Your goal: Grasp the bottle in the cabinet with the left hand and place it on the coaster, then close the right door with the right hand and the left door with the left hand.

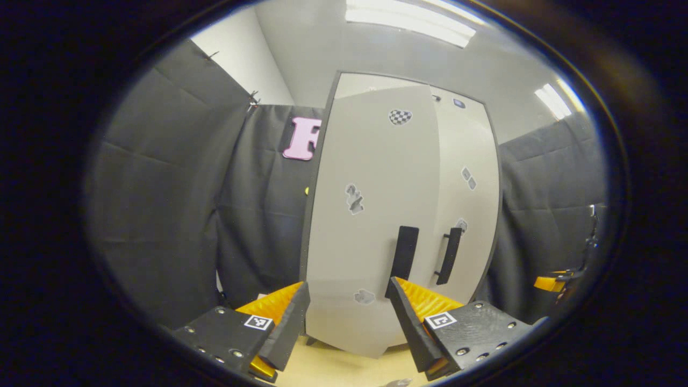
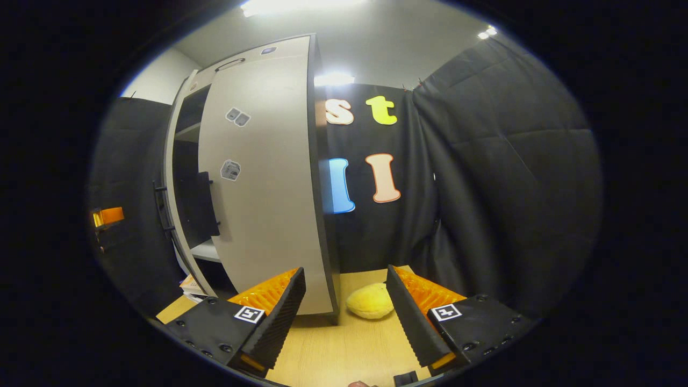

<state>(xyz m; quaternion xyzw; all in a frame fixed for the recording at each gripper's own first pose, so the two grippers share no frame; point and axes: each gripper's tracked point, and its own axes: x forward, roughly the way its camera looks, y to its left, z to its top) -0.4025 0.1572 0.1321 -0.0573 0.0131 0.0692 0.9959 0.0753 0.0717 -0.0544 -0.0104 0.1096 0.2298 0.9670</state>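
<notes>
The grey cabinet fills the middle of the left gripper view. Its left door (image 1: 371, 161) stands slightly ajar, swung out toward me, and the right door (image 1: 467, 150) lies flush. Each door has a black handle: the left one (image 1: 404, 252) and the right one (image 1: 449, 255). My left gripper (image 1: 348, 284) is open, and its fingers frame the lower part of the left door. In the right gripper view the right door (image 2: 258, 177) is seen at an angle from the right. Beyond it a dark gap (image 2: 185, 140) shows shelves. My right gripper (image 2: 344, 270) is open and holds nothing.
A yellow soft object (image 2: 370, 301) lies on the wooden table (image 2: 344, 344) beside the cabinet's right corner. The right gripper (image 1: 553, 282) shows far right in the left gripper view. The left gripper (image 2: 107, 216) shows far left in the right gripper view. Black cloth walls surround the cabinet.
</notes>
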